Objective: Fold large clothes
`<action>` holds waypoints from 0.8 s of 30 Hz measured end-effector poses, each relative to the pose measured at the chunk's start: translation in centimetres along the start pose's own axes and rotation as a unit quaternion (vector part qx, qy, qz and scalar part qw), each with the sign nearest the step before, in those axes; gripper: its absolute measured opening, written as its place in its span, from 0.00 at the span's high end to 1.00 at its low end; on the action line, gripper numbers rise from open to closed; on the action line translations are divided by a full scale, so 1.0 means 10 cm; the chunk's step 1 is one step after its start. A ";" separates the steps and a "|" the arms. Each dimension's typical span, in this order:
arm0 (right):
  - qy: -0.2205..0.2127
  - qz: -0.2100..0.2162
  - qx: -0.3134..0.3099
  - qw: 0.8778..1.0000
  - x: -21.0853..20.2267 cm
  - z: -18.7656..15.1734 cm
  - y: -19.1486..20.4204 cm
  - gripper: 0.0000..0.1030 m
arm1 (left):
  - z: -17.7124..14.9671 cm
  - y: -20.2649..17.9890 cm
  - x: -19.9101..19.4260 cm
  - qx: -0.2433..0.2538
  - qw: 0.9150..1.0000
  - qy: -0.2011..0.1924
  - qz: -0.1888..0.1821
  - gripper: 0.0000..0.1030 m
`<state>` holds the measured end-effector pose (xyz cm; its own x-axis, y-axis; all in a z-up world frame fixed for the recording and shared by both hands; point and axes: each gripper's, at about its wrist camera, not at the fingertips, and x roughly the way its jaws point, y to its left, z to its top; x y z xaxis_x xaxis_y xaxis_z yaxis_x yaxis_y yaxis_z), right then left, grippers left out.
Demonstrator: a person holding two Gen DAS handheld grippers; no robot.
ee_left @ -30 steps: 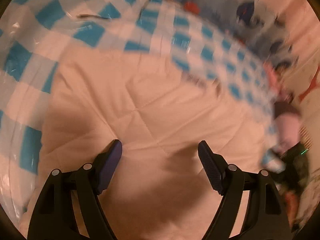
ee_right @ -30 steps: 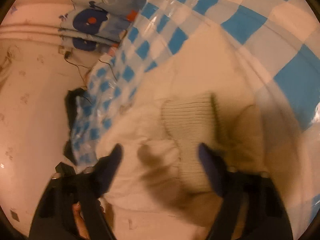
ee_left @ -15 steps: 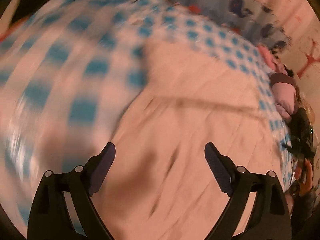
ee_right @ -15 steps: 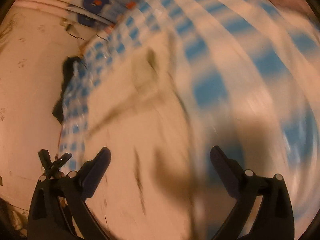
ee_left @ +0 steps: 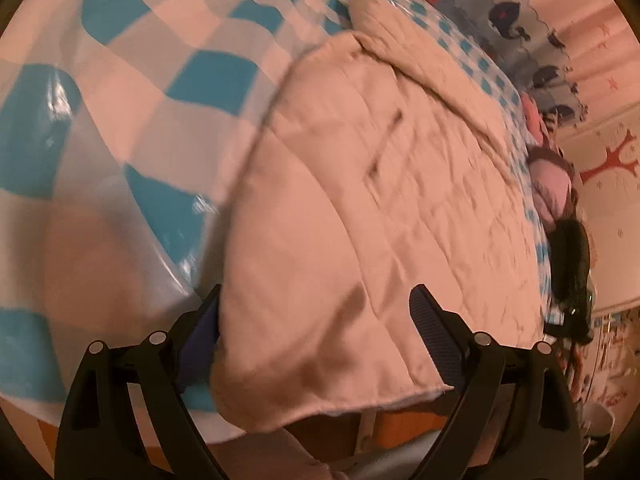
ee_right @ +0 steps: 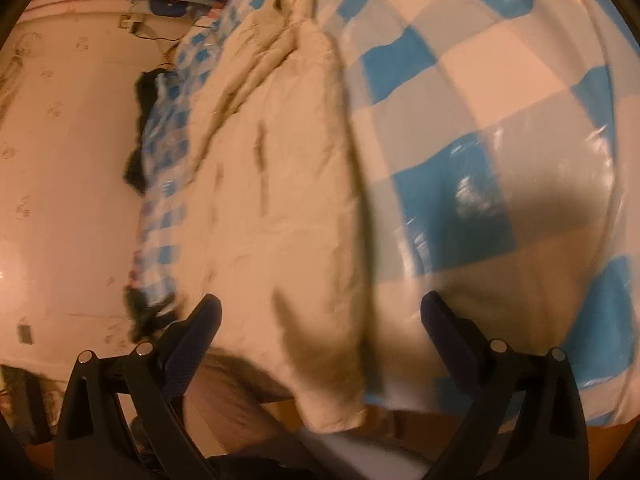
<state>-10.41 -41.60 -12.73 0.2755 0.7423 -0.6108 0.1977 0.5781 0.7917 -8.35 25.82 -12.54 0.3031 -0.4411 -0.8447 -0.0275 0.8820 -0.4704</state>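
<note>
Left wrist view shows the left tool [ee_left: 316,332] wide and empty over a cream quilted jacket [ee_left: 380,200] by the checkered bed's [ee_left: 132,92] near edge. Right tool [ee_right: 320,336] is wide, empty too.

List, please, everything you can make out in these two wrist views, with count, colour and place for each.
Quilted garment: one, cream, spread lengthwise on the checked cover, near edge hanging over the front.
Checked cover: one, blue and white, glossy, under the garment.
Printed fabric: one, grey-blue with dark shapes, at the far end.
Pink bundle: one, pink and lilac, beyond the garment's far side in the left view.
Dark item: one, black, beside the bundle; too blurred to name.
Wall: cream, small printed marks, left of the right view.
Left tool: one, black with blue pads, jaws wide, over the garment's near edge, gripping nothing.
Right tool: one, same colours, jaws wide, over the garment's near corner, gripping nothing.
</note>
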 end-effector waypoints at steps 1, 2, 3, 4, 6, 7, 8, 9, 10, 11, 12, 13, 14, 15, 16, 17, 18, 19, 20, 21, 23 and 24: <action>0.010 0.012 0.003 1.000 0.01 -0.02 -0.01 0.07 | -0.03 -0.04 0.01 0.004 1.000 0.004 -0.001 0.16; 0.018 0.014 0.004 1.000 0.05 -0.03 -0.01 0.07 | -0.07 -0.07 0.03 0.008 1.000 0.009 0.002 0.16; 0.024 0.010 0.003 1.000 0.08 -0.04 -0.02 0.07 | -0.10 -0.08 0.04 0.008 1.000 0.010 0.009 0.16; 0.029 0.009 0.007 1.000 0.11 -0.05 -0.03 0.07 | -0.11 -0.07 0.04 0.007 1.000 0.011 0.014 0.16; 0.037 0.027 0.019 0.999 0.16 -0.06 -0.07 0.07 | -0.13 -0.02 0.05 -0.010 0.999 0.012 0.033 0.16; 0.038 0.031 0.019 0.999 0.16 -0.07 -0.08 0.07 | -0.14 0.02 0.05 -0.019 0.999 0.013 0.032 0.16; 0.044 0.041 0.017 0.998 0.18 -0.08 -0.07 0.07 | -0.15 0.06 0.05 -0.029 0.999 0.016 0.030 0.16; 0.049 0.048 0.011 0.998 0.20 -0.11 -0.06 0.07 | -0.16 0.07 0.07 -0.032 0.999 0.017 0.030 0.16; 0.053 0.047 0.005 0.997 0.23 -0.13 -0.04 0.07 | -0.19 0.05 0.09 -0.029 0.999 0.022 0.035 0.16; 0.059 0.047 0.001 0.997 0.25 -0.16 -0.02 0.07 | -0.20 0.05 0.11 -0.025 0.999 0.026 0.040 0.16; 0.063 0.048 -0.003 0.997 0.28 -0.19 -0.01 0.07 | -0.21 0.02 0.13 -0.018 0.998 0.027 0.047 0.16; 0.064 0.042 -0.011 0.997 0.32 -0.22 0.03 0.12 | -0.22 -0.02 0.15 -0.013 0.998 0.026 0.054 0.21; 0.060 0.037 -0.021 0.997 0.36 -0.23 0.07 0.40 | -0.23 -0.06 0.16 -0.009 0.998 0.021 0.062 0.29; 0.054 0.024 -0.031 0.998 0.39 -0.25 0.10 0.57 | -0.24 -0.08 0.17 -0.012 0.998 0.025 0.058 0.60; 0.048 0.013 -0.032 0.998 0.40 -0.26 0.13 0.81 | -0.25 -0.07 0.17 -0.023 0.998 0.031 0.043 0.76; 0.038 0.016 -0.035 0.999 0.40 -0.26 0.15 0.83 | -0.25 -0.08 0.12 -0.036 0.998 0.021 0.036 0.80; 0.023 0.028 -0.043 0.998 0.37 -0.26 0.22 0.85 | -0.25 -0.13 0.08 -0.029 0.999 0.016 0.040 0.84; 0.013 0.036 -0.049 0.998 0.34 -0.26 0.27 0.86 | -0.26 -0.17 0.02 -0.023 0.999 0.009 0.043 0.86; -0.001 0.053 -0.057 0.997 0.29 -0.26 0.37 0.86 | -0.26 -0.21 -0.03 -0.020 0.999 0.004 0.044 0.87; -0.016 0.074 -0.069 0.995 0.21 -0.24 0.49 0.87 | -0.26 -0.27 -0.13 -0.018 0.999 -0.004 0.034 0.88; -0.040 0.097 -0.089 0.991 0.07 -0.21 0.74 0.87 | -0.23 -0.41 -0.37 -0.015 1.000 -0.025 0.008 0.88; -0.050 0.109 -0.102 0.988 -0.02 -0.20 0.89 0.87 | -0.23 -0.51 -0.50 -0.008 0.999 -0.035 -0.005 0.89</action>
<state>-10.55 -35.93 -5.62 0.3845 0.8250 -0.4142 -0.0676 0.4726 0.8787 -11.92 23.19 -6.52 0.3692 -0.4371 -0.8202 -0.0387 0.8745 -0.4835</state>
